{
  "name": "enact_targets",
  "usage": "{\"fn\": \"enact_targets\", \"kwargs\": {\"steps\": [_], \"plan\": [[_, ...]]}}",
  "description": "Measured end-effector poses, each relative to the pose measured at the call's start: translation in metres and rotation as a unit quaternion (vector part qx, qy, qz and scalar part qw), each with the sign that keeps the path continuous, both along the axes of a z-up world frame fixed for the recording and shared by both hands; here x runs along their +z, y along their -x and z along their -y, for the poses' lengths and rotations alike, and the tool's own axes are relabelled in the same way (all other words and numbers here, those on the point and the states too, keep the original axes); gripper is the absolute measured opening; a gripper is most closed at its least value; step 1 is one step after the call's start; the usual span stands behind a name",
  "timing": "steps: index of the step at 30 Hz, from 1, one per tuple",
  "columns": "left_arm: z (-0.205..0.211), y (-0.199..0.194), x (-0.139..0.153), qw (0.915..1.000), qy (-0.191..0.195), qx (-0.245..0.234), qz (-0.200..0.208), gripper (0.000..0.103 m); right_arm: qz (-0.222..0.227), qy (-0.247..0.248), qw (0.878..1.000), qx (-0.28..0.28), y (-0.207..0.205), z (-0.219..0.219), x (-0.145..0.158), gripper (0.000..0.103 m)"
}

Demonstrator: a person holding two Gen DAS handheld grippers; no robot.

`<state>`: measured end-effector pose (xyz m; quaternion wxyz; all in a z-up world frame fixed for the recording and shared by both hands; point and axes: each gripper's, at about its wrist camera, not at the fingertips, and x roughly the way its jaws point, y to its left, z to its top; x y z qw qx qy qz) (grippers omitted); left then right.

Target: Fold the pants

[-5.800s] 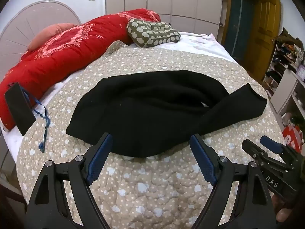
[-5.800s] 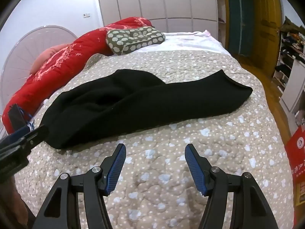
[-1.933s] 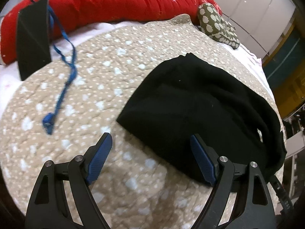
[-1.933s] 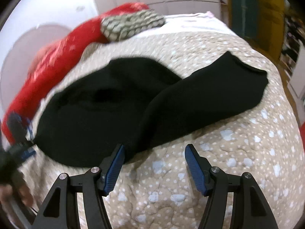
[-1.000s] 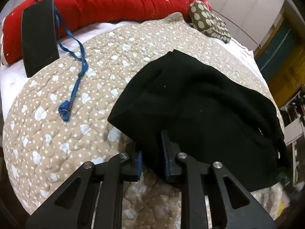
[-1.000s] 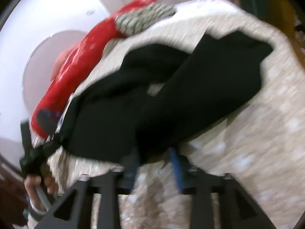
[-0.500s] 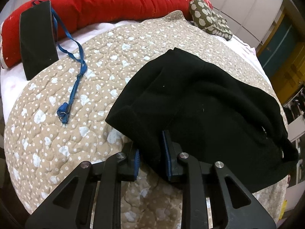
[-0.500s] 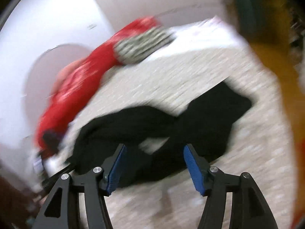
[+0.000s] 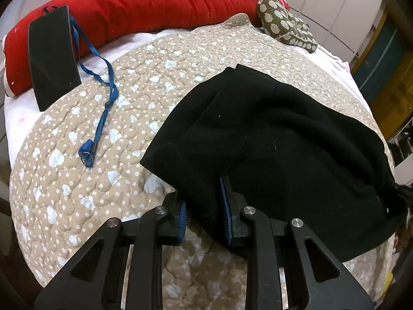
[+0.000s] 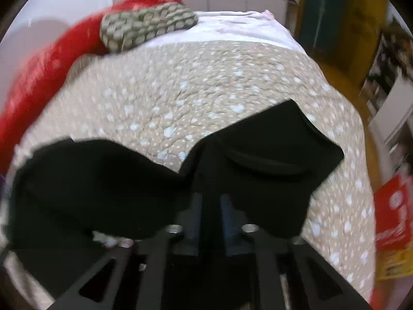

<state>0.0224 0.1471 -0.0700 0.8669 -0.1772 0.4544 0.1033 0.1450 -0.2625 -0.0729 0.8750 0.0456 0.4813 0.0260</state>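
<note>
Black pants [image 9: 271, 134] lie spread on a beige dotted quilt [image 9: 77, 180]. My left gripper [image 9: 202, 206] is shut on the pants' near edge, close to the waist corner. In the right wrist view the pants [image 10: 271, 155] are bunched and partly lifted, with one leg end toward the right. My right gripper [image 10: 210, 214] is shut on a fold of the pants; the fabric covers most of its fingers. That view is blurred.
A red duvet [image 9: 155, 2] and a green patterned pillow [image 9: 284, 25] lie at the far side of the bed. A black phone [image 9: 51, 54] with a blue lanyard [image 9: 103, 108] lies at the left. Shelves and a red box [image 10: 395, 219] stand to the right.
My right gripper was open half a second ago and has now shut on the pants. My left gripper stays shut on the pants' edge and has hardly moved.
</note>
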Motion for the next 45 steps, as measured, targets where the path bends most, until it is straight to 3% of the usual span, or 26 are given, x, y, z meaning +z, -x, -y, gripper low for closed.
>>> {"fn": "enact_targets", "kwargs": {"steps": [4, 7, 9, 13, 15, 17, 19, 20, 21, 22, 27, 32, 36, 40, 43, 45], "plan": [[-0.001, 0.003, 0.001, 1.0, 0.003, 0.001, 0.001, 0.021, 0.062, -0.022, 0.998, -0.014, 0.064, 0.036, 0.042, 0.009], [-0.001, 0.007, 0.003, 1.0, 0.005, -0.003, 0.0, 0.021, 0.078, -0.031, 0.996, -0.039, 0.125, 0.065, 0.054, 0.009], [-0.002, 0.011, 0.004, 1.0, 0.008, -0.005, 0.0, 0.028, 0.062, -0.058, 0.995, -0.052, 0.151, 0.083, 0.044, 0.009], [-0.007, 0.018, 0.005, 0.9992, 0.04, 0.0, 0.0, 0.064, 0.012, -0.162, 0.981, -0.102, 0.171, 0.114, -0.007, 0.021], [-0.009, 0.02, 0.006, 0.9974, 0.07, 0.011, 0.011, 0.069, 0.019, -0.22, 0.968, -0.116, 0.175, 0.122, -0.022, 0.037], [-0.008, 0.017, 0.004, 0.9966, 0.08, 0.017, 0.013, 0.07, 0.018, -0.238, 0.962, -0.132, 0.17, 0.123, -0.033, 0.037], [-0.004, 0.014, 0.002, 0.996, 0.087, 0.011, 0.019, 0.064, 0.043, -0.245, 0.958, -0.142, 0.166, 0.125, -0.034, 0.026], [-0.002, 0.012, 0.001, 0.9963, 0.084, 0.007, 0.018, 0.053, 0.048, -0.244, 0.958, -0.145, 0.164, 0.125, -0.033, 0.006], [0.002, 0.01, 0.0, 0.9978, 0.066, 0.002, 0.007, 0.027, 0.051, -0.243, 0.959, -0.135, 0.162, 0.124, -0.029, 0.005], [0.004, 0.01, 0.001, 0.9989, 0.047, 0.003, 0.0, 0.019, 0.059, -0.238, 0.961, -0.128, 0.163, 0.122, -0.022, 0.005], [-0.007, 0.021, 0.019, 0.9969, 0.073, -0.02, 0.021, 0.011, 0.108, -0.217, 0.966, -0.088, 0.18, 0.12, 0.024, 0.005], [-0.008, 0.023, 0.017, 0.9972, 0.067, -0.029, 0.016, 0.011, 0.095, -0.184, 0.974, -0.09, 0.179, 0.123, 0.023, 0.005], [-0.018, 0.023, 0.0, 0.995, 0.097, -0.021, -0.011, 0.018, -0.008, -0.1, 0.989, -0.112, 0.159, 0.119, -0.022, 0.013], [-0.022, 0.034, 0.022, 0.9986, 0.052, -0.014, -0.005, 0.042, 0.011, -0.05, 0.99, -0.132, 0.166, 0.129, 0.006, 0.019], [-0.026, 0.039, 0.044, 0.9996, 0.021, -0.004, 0.016, 0.042, 0.049, -0.021, 0.989, -0.135, 0.164, 0.13, 0.039, 0.022], [-0.025, 0.036, 0.055, 0.999, 0.028, -0.012, 0.032, 0.048, 0.073, -0.029, 0.991, -0.109, 0.158, 0.119, 0.057, 0.033]]}}
